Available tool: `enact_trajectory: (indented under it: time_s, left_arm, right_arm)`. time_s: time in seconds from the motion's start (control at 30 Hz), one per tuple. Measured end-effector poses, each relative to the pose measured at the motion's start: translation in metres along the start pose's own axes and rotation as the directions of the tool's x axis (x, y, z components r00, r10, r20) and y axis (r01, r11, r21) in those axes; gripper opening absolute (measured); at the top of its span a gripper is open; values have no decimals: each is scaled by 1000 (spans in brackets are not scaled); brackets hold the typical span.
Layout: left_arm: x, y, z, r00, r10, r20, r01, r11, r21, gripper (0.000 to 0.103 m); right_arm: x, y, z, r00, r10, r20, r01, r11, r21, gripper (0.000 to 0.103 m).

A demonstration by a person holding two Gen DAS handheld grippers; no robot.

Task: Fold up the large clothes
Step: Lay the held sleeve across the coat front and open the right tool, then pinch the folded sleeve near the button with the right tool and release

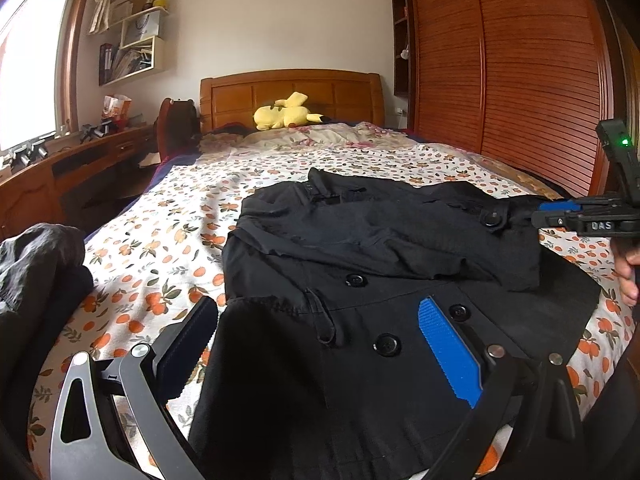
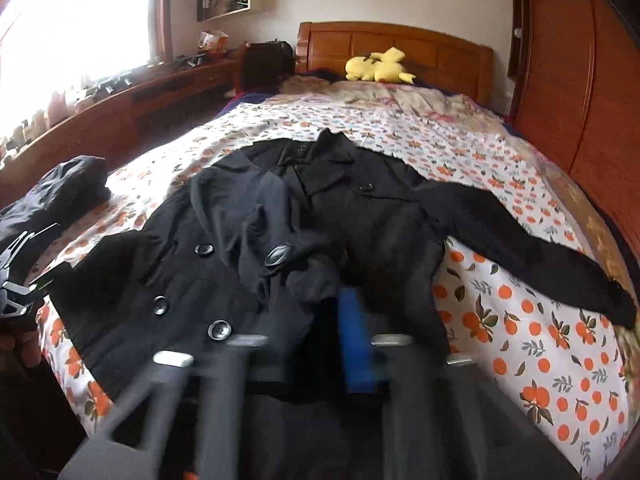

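On the orange-print bedsheet [image 1: 160,248] below the wooden headboard [image 1: 292,92] lies the black buttoned coat [image 1: 360,264]; left gripper [image 1: 324,344] spread over its hem, right gripper [image 2: 320,300] pinching a folded sleeve.

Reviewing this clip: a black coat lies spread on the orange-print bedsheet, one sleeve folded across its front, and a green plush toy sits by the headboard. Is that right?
One detail is wrong: the plush toy by the headboard is yellow, not green, as the left wrist view shows. The rest stands: the black coat lies on the orange-print bedsheet, one sleeve folded across its front.
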State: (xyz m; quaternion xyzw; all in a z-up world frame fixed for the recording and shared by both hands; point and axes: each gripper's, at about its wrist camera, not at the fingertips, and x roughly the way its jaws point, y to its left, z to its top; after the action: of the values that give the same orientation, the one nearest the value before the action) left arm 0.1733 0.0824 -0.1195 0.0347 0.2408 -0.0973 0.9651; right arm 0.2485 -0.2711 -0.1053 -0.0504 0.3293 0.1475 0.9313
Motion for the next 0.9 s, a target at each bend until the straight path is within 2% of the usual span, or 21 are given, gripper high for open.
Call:
enact_trajectory:
  time_s: [0.03, 0.27, 0.3, 0.37, 0.4, 0.43, 0.5, 0.67, 0.77, 0.83, 0.9]
  left_arm:
    - [1, -2, 0, 1000, -1, -1, 1, 1000, 3, 101]
    - [14, -18, 1, 1000, -17, -15, 17, 1000, 13, 101]
    - [16, -20, 2, 1000, -18, -17, 18, 1000, 15, 101]
    - [19, -26, 3, 1000, -26, -18, 26, 1000, 13, 101]
    - [21, -29, 3, 999, -31, -17, 31, 999, 10, 101]
    - [22, -34, 4, 999, -38, -18, 38, 999, 8, 101]
    - [25, -40, 4, 999, -47, -22, 47, 999, 11, 101]
    - [31, -58, 3, 997, -72, -27, 73, 997, 24, 101]
    - [33, -66, 2, 996, -84, -35, 85, 996, 25, 101]
    - [34, -71, 0, 995, -88, -39, 90, 996, 30, 101]
    - [34, -75, -2, 995, -92, -43, 93, 995, 36, 101]
  right_arm:
    - [-3, -3, -1, 1000, -14, 26, 14, 1000, -6, 84]
    - [9, -16, -18, 999, 22, -23, -22, 999, 24, 83]
    - [13, -19, -21, 999, 30, -39, -28, 999, 35, 79]
    - [24, -23, -31, 995, 51, -84, -46, 997, 61, 58]
    - [30, -25, -36, 992, 60, -107, -53, 996, 70, 39]
    - [34, -25, -39, 991, 60, -123, -52, 996, 74, 26]
    - [43, -25, -47, 987, 65, -149, -53, 995, 81, 17]
    - [47, -29, -53, 987, 61, -149, -42, 991, 124, 17]
    - [42, -30, -53, 991, 33, -131, -18, 994, 112, 32]
    - [41, -32, -55, 991, 23, -134, -7, 993, 114, 45]
    - [41, -34, -57, 990, 38, -139, -20, 991, 129, 46]
